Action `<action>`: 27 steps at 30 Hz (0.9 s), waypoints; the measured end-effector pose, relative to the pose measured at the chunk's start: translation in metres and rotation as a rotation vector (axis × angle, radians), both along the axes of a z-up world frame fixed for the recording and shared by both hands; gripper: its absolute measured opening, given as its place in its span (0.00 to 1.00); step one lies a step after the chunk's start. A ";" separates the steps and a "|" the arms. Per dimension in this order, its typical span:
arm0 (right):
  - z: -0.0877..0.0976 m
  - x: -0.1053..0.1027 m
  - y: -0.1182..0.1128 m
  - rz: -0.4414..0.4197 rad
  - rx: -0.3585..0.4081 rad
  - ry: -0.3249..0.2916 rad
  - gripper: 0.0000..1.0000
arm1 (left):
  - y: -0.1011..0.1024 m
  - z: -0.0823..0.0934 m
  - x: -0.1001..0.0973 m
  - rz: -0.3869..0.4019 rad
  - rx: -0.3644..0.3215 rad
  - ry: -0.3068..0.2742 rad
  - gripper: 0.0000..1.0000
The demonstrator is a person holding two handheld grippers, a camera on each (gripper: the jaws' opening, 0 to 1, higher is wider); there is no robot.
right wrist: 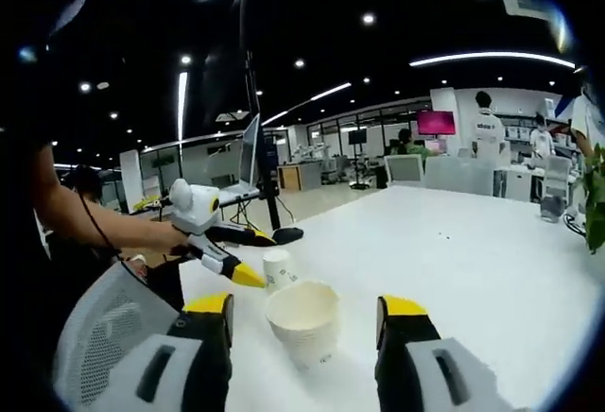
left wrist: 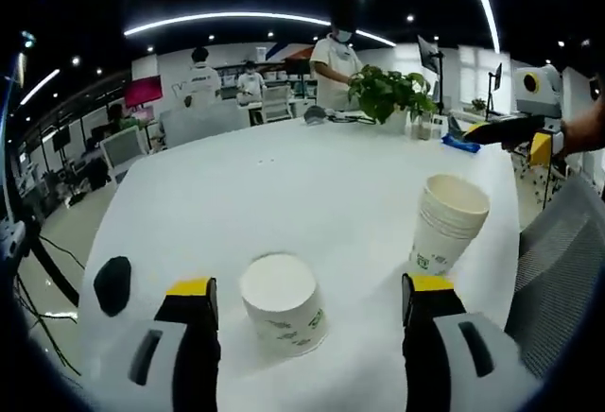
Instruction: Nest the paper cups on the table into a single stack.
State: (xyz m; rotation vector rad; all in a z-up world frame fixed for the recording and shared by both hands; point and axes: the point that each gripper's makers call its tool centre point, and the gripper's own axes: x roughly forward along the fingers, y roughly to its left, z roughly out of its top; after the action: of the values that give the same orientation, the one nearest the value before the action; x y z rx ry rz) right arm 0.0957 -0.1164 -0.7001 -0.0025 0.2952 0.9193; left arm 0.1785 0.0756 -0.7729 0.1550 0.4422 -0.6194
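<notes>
2 tapered paper cup stacks [left wrist: 448, 220] [left wrist: 284, 302] on smooth white table [left wrist: 284, 185]

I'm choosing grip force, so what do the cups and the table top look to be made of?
The single cup and the stack of cups look like matte off-white paper: thin rolled rims, small green print on the sides, no glare. The table looks like smooth white laminate or painted board with a soft sheen; which one cannot be told.
</notes>
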 end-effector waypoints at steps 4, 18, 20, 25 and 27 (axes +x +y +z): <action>-0.004 -0.003 -0.016 -0.031 -0.020 -0.004 0.69 | 0.007 -0.009 0.009 0.016 0.003 0.013 0.70; -0.013 -0.009 -0.049 -0.119 -0.028 0.016 0.69 | 0.009 -0.019 0.023 0.020 0.045 0.028 0.43; -0.013 -0.010 -0.050 -0.123 -0.026 0.019 0.69 | 0.012 -0.020 0.025 0.031 0.057 0.025 0.38; -0.015 -0.012 -0.049 -0.127 -0.018 0.025 0.69 | 0.015 -0.017 0.026 0.054 0.059 0.016 0.37; -0.015 -0.013 -0.048 -0.125 -0.018 0.024 0.69 | 0.016 -0.012 0.025 0.063 0.052 0.014 0.36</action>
State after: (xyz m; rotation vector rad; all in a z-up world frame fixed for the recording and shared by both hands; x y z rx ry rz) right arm 0.0826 -0.1643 -0.7150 0.0101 0.3219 0.7930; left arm 0.2033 0.0913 -0.7853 0.1860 0.4755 -0.5473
